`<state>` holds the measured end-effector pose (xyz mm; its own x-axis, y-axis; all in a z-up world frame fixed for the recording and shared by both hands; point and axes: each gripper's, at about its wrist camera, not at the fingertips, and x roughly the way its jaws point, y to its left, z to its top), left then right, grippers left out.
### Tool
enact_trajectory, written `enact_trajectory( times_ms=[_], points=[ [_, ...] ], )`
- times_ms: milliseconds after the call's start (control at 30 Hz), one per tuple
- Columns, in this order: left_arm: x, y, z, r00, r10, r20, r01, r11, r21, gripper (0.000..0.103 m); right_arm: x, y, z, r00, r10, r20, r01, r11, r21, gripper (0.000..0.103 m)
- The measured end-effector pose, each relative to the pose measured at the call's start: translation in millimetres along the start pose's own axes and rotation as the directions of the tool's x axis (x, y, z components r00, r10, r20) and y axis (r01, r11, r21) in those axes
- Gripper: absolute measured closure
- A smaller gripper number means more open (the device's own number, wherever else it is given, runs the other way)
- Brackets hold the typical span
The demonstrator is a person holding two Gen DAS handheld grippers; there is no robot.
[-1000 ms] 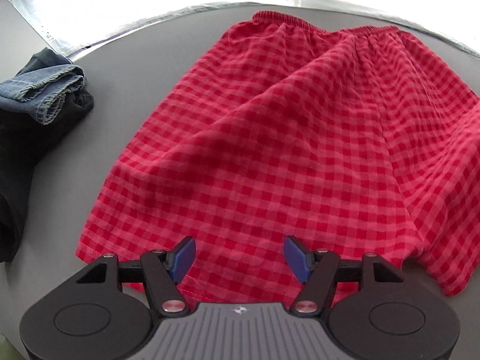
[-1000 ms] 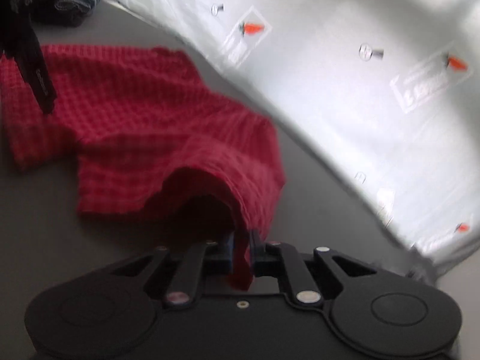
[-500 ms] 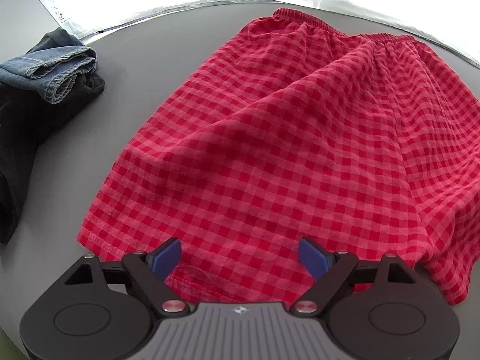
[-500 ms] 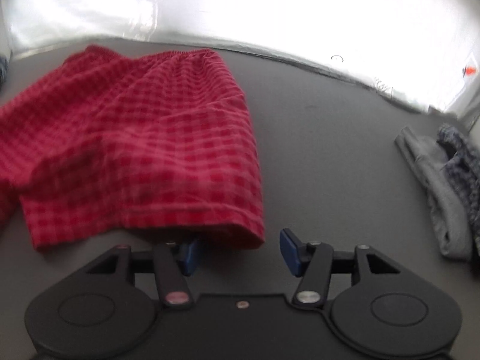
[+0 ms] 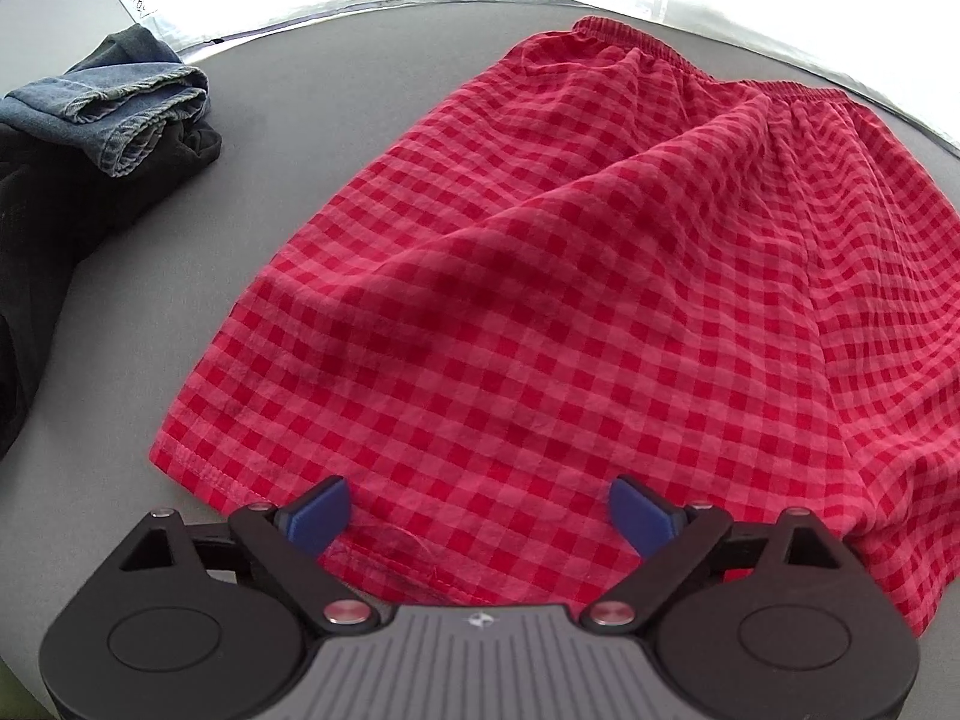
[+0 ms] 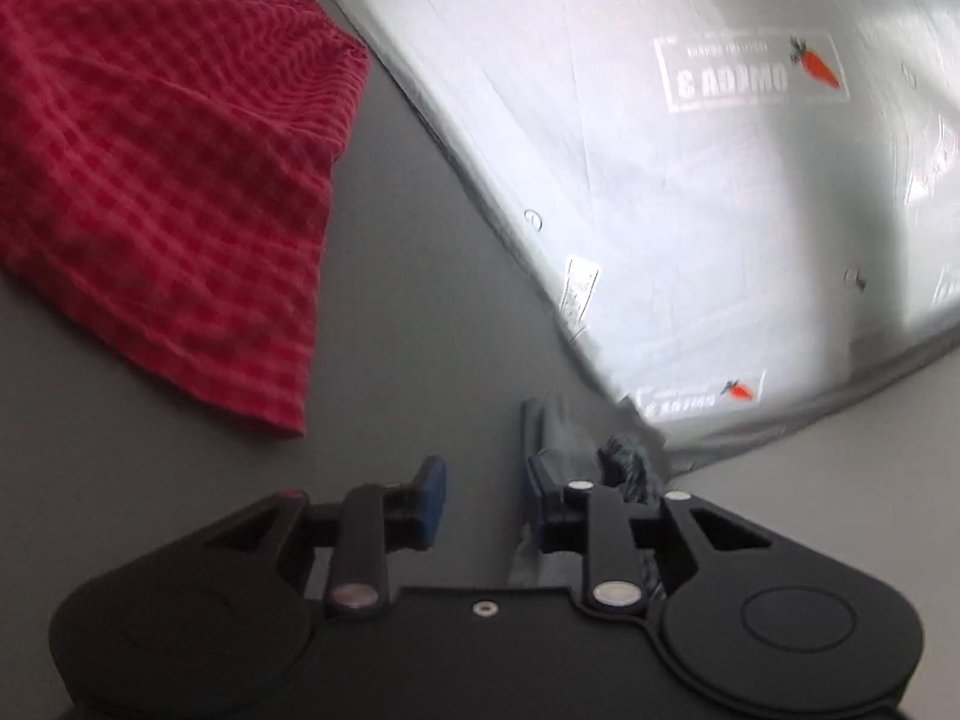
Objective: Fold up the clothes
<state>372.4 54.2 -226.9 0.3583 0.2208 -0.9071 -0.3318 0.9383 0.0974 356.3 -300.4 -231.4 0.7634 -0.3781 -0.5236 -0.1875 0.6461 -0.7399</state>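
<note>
Right view is motion-blurred. The grey cloth [image 6: 555, 438] behind the right gripper [image 6: 483, 495] is half hidden by its finger, so its type can't be told. The shorts [image 6: 162, 180] are cut off at the left edge there.

Left view shows the whole shorts [image 5: 570, 300] spread flat on the grey table [image 5: 288, 138], waistband far, hem under the left gripper [image 5: 480, 510]. Left claw is released, wide, over the hem, gripping nothing. Right claw is released, empty, over bare table beside the shorts.

Only the left view shows the jeans [image 5: 114, 114] on dark clothes [image 5: 36, 228]; only the right shows the printed plastic sheet [image 6: 720, 180].
</note>
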Motion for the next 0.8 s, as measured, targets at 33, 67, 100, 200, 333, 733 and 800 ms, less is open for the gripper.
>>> enact_trajectory(
  times_ms=[33, 67, 100, 200, 333, 733, 800],
  points=[
    [0.3, 1.0, -0.4, 1.000, -0.003, 0.000, 0.003, 1.000, -0.006, 0.009, -5.3, -5.0, -0.1, 0.996, 0.092, -0.012, -0.090, 0.991, 0.103, 0.073],
    [0.8, 1.8, -0.6, 1.000, -0.004, -0.001, 0.004, 1.000, -0.011, 0.008, -11.6, -7.1, 0.5, 0.984, 0.180, 0.000, -0.177, 0.968, 0.181, 0.068],
    [1.2, 2.3, -0.8, 1.000, -0.003, -0.001, 0.003, 1.000, -0.014, 0.007, -18.9, -4.8, 2.0, 0.967, 0.253, 0.035, -0.255, 0.943, 0.216, 0.067],
    [2.1, 3.8, -2.2, 1.000, -0.001, 0.002, 0.001, 1.000, -0.023, 0.004, -42.9, 17.8, 18.9, 0.883, 0.445, 0.152, -0.468, 0.861, 0.197, 0.064],
    [1.1, 7.0, -5.1, 1.000, -0.011, 0.003, 0.011, 0.999, -0.034, 0.004, -71.6, 55.4, 47.1, 0.695, 0.675, 0.249, -0.709, 0.700, 0.079, 0.061],
    [-20.8, 64.5, -43.2, 1.000, 0.001, -0.012, -0.003, 0.985, -0.173, 0.005, -91.7, 94.7, 63.0, 0.689, 0.696, 0.204, -0.715, 0.698, 0.031, 0.100],
    [-25.6, 75.3, -44.7, 1.000, 0.004, -0.007, -0.005, 0.982, -0.188, 0.005, -103.6, 84.3, 57.1, 0.705, 0.665, 0.247, -0.689, 0.724, 0.017, 0.101]
  ],
)
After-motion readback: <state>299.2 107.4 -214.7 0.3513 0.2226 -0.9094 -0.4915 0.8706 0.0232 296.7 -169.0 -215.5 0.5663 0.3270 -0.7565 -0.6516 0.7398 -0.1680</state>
